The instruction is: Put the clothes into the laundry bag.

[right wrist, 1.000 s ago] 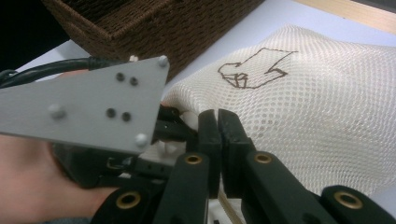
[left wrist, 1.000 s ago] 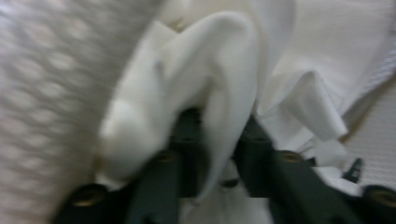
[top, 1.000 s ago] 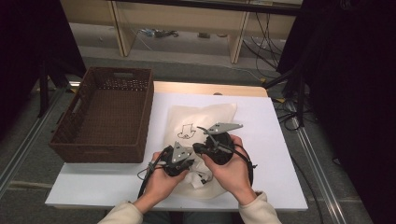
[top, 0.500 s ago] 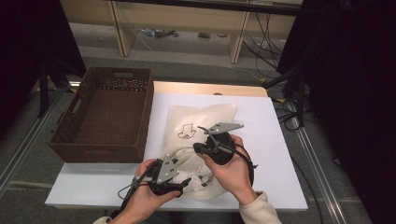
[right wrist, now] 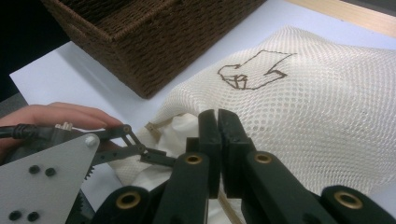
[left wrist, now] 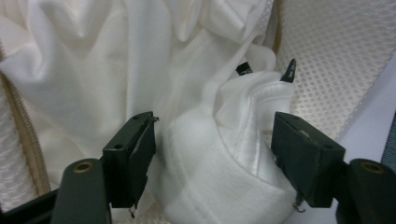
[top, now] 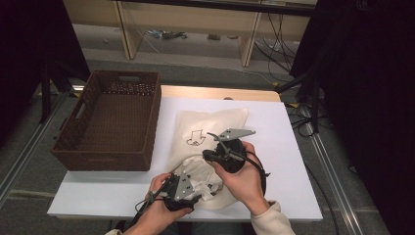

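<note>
A cream mesh bag point(top: 215, 122) with a brown drawing lies on the white table point(top: 284, 127). A white garment point(top: 200, 172) bulges from its open mouth. My right gripper point(top: 208, 155) is shut on the bag's zipper edge, and in the right gripper view its jaws point(right wrist: 218, 122) meet over the beige rim. My left gripper point(top: 198, 191) is at the garment near the table's front edge. Its jaws have just been closing a little. They stand wide on either side of a bunched fold of the garment point(left wrist: 210, 186), which looks unsqueezed.
A brown wicker basket point(top: 112, 147) stands on the table's left part, close to the bag point(right wrist: 303, 116). Bare white table lies to the right of the bag. Shelving and cables are on the floor beyond the far edge.
My left gripper has drawn back toward the near table edge, staying at the garment. The right hand and the bag edge have kept still.
</note>
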`<state>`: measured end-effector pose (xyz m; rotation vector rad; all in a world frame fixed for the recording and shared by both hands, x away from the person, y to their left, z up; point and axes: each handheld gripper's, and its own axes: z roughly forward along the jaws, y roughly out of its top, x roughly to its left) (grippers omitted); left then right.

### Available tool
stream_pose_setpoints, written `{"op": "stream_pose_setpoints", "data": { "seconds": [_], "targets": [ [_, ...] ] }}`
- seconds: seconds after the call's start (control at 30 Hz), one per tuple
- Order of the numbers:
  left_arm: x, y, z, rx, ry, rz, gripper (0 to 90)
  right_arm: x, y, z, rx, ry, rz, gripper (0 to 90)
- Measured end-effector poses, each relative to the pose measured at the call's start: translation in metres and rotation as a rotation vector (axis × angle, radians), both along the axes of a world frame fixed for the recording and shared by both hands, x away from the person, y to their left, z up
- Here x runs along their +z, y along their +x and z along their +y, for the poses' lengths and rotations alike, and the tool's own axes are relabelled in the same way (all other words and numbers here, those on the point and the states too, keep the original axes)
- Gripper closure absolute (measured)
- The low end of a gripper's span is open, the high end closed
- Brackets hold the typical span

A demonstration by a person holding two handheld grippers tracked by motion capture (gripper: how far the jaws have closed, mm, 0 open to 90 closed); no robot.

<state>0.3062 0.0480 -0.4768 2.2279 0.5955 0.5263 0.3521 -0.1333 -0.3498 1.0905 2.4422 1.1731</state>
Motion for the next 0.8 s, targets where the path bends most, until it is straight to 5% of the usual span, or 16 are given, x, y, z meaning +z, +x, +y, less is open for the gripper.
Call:
{"op": "stream_pose_setpoints", "data": {
  "seconds": [0.13, 0.27, 0.47, 0.6, 0.73, 0.8],
  "targets": [
    [-0.001, 0.002, 0.003, 0.002, 0.023, -0.004, 37.3, 0.0, -0.002, 0.001, -0.02, 0.012, 0.031, 89.9],
    [-0.002, 0.004, 0.005, 0.013, 0.026, 0.001, 46.9, 0.0, -0.001, 0.001, -0.008, 0.001, 0.016, 89.9],
    [-0.003, 0.007, 0.007, 0.049, -0.033, 0.015, 58.1, -0.001, -0.002, 0.001, -0.012, 0.001, 0.023, 89.9],
    [0.0, 0.009, 0.01, 0.044, -0.008, 0.015, 63.4, 0.0, -0.002, 0.002, -0.011, 0.005, 0.029, 89.9],
    [0.001, 0.01, 0.011, 0.06, -0.03, 0.036, 72.8, -0.002, 0.0, 0.002, 0.016, -0.006, 0.0, 89.9],
    [0.001, 0.01, 0.01, 0.076, -0.075, 0.057, 75.8, -0.001, 0.0, 0.002, 0.013, -0.017, 0.003, 89.9]
  ]
}}
